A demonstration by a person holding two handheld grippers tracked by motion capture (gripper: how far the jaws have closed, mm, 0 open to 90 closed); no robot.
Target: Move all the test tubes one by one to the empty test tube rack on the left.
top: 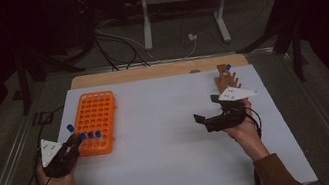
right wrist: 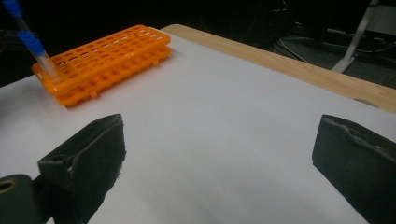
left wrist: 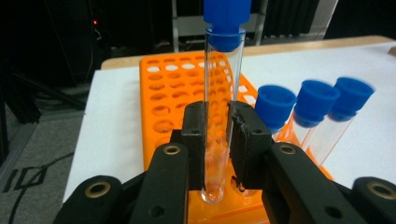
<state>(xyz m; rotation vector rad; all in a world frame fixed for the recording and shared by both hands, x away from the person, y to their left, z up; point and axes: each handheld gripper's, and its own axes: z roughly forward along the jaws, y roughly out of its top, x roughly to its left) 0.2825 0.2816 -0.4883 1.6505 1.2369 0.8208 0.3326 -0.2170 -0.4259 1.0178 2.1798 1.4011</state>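
Note:
An orange tube rack point(top: 95, 115) point(left wrist: 173, 88) point(right wrist: 107, 56) lies on the left of the white table top. My left gripper point(top: 72, 143) point(left wrist: 218, 121) is shut on a clear tube with a blue cap point(top: 70, 128) point(left wrist: 219, 93), upright, its bottom in a hole at the rack's near left corner. Three more blue-capped tubes point(top: 90, 135) point(left wrist: 317, 102) stand in the rack's near row beside it. My right gripper point(top: 205, 108) point(right wrist: 224, 140) is open over the bare table on the right, with nothing between its fingers.
A wooden holder point(top: 226, 81) with one blue-capped tube point(top: 228, 67) stands at the back right, just behind my right hand. The white sheet point(top: 161, 144) covers a wooden table point(top: 159, 70). Cables and a metal stand lie on the floor beyond.

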